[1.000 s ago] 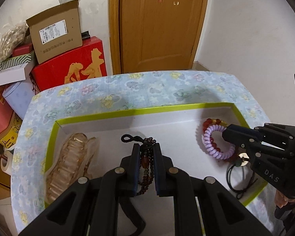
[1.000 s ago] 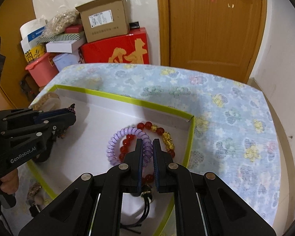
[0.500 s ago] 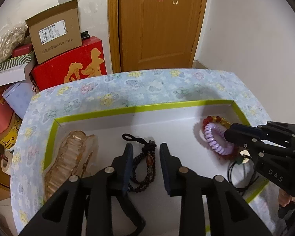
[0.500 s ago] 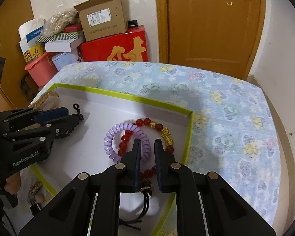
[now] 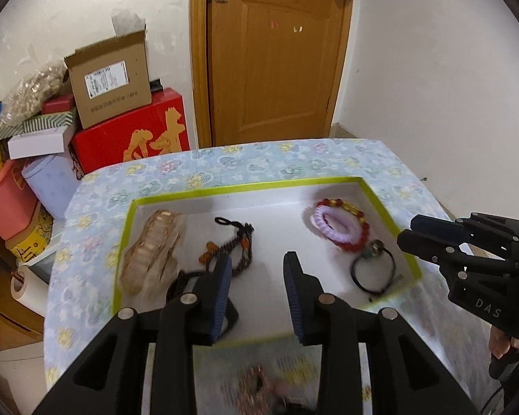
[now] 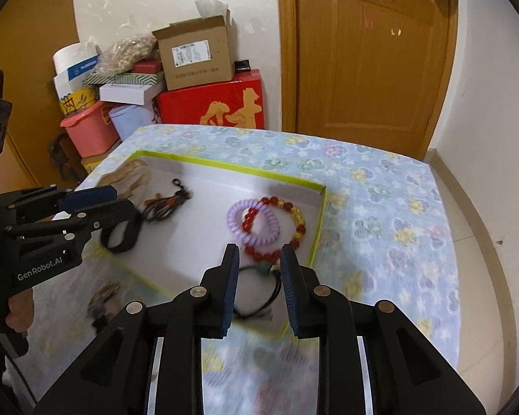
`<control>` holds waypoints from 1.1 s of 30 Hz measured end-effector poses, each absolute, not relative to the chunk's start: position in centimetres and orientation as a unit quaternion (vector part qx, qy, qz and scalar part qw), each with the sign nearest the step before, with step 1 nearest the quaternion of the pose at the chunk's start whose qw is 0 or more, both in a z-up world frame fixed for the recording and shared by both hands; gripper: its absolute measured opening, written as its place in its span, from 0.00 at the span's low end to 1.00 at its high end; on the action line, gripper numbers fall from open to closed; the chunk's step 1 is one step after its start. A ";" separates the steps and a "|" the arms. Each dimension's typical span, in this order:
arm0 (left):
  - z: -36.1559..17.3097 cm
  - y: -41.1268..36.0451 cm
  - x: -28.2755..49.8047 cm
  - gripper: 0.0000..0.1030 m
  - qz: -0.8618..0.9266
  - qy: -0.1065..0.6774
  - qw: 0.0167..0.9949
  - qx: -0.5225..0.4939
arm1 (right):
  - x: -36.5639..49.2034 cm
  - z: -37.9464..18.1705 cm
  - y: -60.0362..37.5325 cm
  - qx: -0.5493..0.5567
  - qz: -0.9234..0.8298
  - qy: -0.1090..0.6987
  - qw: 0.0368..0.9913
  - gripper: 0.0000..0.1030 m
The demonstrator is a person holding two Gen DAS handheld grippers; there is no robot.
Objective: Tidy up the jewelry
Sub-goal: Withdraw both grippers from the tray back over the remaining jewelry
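blurred beads (image 5: 256,385) near tray (image 5: 204,192), unidentifiable

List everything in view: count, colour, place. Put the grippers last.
Tray: one, white with green rim, on the flowered tablecloth.
Hair clip: one, clear amber, tray's left end.
Dark bead string: one, brown-black, tray middle.
Coil hair tie: one, purple, tray's right part, overlapping the red bracelet.
Red bracelet: one, red and gold beads.
Black cord loop: one, with a greenish bead, tray's near right corner.
Boxes: several, red, brown, white, stacked by the wall.
Door: one, brown.
Left gripper: open, empty.
Right gripper: open, empty.
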State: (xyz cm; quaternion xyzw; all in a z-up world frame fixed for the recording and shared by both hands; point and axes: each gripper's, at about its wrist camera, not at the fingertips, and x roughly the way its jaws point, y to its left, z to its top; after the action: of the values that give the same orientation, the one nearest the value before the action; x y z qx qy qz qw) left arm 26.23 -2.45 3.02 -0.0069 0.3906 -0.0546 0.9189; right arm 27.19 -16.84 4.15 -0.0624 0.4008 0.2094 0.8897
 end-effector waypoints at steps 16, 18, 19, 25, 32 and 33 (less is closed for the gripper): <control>5.0 -3.1 14.3 0.36 -0.061 0.369 0.927 -0.016 | 15.1 6.6 -18.8 -0.058 0.222 0.373 0.899 0.25; 4.9 -3.3 12.9 0.36 -0.065 0.369 0.927 -0.015 | 13.6 6.7 -19.0 -0.055 0.226 0.372 0.899 0.25; 4.9 -3.3 12.3 0.36 -0.066 0.368 0.927 -0.015 | 13.0 6.6 -19.1 -0.052 0.228 0.371 0.899 0.25; 4.6 -2.9 9.3 0.36 -0.064 0.365 0.928 -0.025 | 9.9 6.0 -19.7 -0.038 0.234 0.379 0.895 0.25; 4.2 -2.4 6.9 0.36 -0.057 0.363 0.930 -0.026 | 8.0 4.9 -19.7 -0.033 0.240 0.392 0.887 0.25; 4.1 -2.3 6.6 0.36 -0.058 0.363 0.929 -0.027 | 7.9 4.7 -19.6 -0.033 0.241 0.395 0.886 0.25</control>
State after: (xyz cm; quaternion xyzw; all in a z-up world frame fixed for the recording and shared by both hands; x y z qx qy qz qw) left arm 6.63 -2.32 4.06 -0.0274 0.3634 -0.0576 0.9294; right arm 7.90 -19.60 4.70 -0.0331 0.3946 0.2412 0.8860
